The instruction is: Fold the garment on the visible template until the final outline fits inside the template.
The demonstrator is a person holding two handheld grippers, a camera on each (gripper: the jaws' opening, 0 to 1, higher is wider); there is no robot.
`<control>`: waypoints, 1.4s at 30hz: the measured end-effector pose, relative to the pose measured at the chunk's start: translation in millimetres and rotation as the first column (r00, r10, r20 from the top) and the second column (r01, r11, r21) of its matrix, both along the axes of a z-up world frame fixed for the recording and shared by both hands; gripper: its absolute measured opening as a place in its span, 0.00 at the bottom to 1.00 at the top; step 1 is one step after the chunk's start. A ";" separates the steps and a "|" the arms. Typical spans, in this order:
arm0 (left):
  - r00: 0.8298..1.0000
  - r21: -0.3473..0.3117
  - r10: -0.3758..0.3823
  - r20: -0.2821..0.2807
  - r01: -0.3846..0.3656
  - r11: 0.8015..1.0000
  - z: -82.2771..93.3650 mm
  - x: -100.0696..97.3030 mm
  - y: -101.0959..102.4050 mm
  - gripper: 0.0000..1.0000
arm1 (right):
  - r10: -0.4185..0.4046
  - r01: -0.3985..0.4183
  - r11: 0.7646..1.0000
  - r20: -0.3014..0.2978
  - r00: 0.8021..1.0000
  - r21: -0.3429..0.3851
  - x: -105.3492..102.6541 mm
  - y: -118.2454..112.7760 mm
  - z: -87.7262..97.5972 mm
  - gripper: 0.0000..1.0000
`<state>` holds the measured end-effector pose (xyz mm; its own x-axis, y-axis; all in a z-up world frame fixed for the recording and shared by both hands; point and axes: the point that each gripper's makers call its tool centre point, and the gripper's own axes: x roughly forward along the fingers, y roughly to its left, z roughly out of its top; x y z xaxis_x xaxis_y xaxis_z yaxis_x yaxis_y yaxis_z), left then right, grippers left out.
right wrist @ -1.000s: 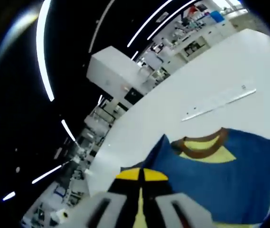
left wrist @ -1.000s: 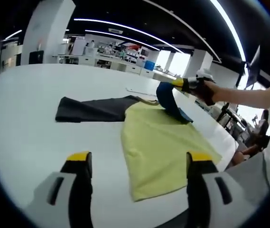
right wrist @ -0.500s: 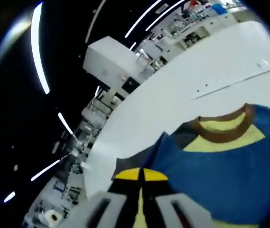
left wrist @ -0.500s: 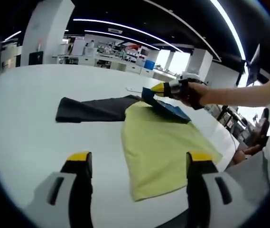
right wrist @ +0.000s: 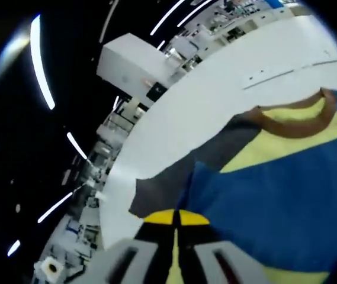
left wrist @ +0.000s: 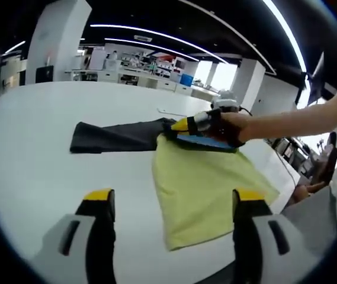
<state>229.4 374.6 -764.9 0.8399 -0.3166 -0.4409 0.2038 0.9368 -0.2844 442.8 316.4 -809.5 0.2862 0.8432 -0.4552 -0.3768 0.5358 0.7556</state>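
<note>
Left gripper view: a white counter (left wrist: 32,148) carries a garment (left wrist: 206,183) whose yellow body lies flat at the centre and spreads toward 4 o'clock. A dark grey sleeve (left wrist: 118,135) extends from its upper edge toward 9 o'clock. The left hand-held gripper (left wrist: 174,204) rises from 6 o'clock with its yellow-tipped jaws wide apart and nothing between them, hanging above the counter near the garment's lower hem. The right hand-held gripper (left wrist: 183,125), carried by a person's hand (left wrist: 230,127), enters from 3 o'clock and is low over the upper edge of the yellow body, where a blue fold (left wrist: 206,142) lies beneath it.

Right gripper view: the right hand-held gripper (right wrist: 175,218) rises from 6 o'clock with its yellow tips pressed together on the edge of the blue fabric (right wrist: 275,207). A brown-trimmed neckline (right wrist: 295,118) with yellow lining sits toward 2 o'clock. The grey sleeve (right wrist: 180,171) runs toward 9 o'clock across the white counter (right wrist: 215,94). Whether a template lies under the garment cannot be told.
</note>
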 end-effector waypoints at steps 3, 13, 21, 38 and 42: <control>1.000 -0.002 0.002 -0.003 -0.002 1.000 -0.8 0.0 -0.1 0.78 | 0.014 -0.014 1.000 -0.003 1.000 -0.017 -4.8 2.3 -7.0 0.00; 1.000 0.000 -0.004 -0.013 0.004 1.000 -2.7 -1.2 -1.6 0.78 | 0.106 -0.111 0.993 0.154 0.982 0.025 -7.4 9.6 3.3 0.04; 1.000 0.005 -0.011 -0.019 0.011 1.000 -3.7 -2.5 -2.7 0.79 | 0.177 -0.182 0.983 0.342 0.923 -0.019 -16.0 8.7 18.3 0.81; 1.000 -0.005 -0.006 -0.022 0.006 1.000 -2.8 -2.6 -1.3 0.79 | 0.206 -0.165 0.977 0.412 0.887 -0.134 -5.3 -28.2 20.5 1.00; 1.000 -0.009 -0.008 -0.026 0.008 1.000 -3.6 -2.9 -1.1 0.80 | 0.192 -0.152 0.980 0.410 0.891 -0.129 -5.7 -36.5 24.2 1.00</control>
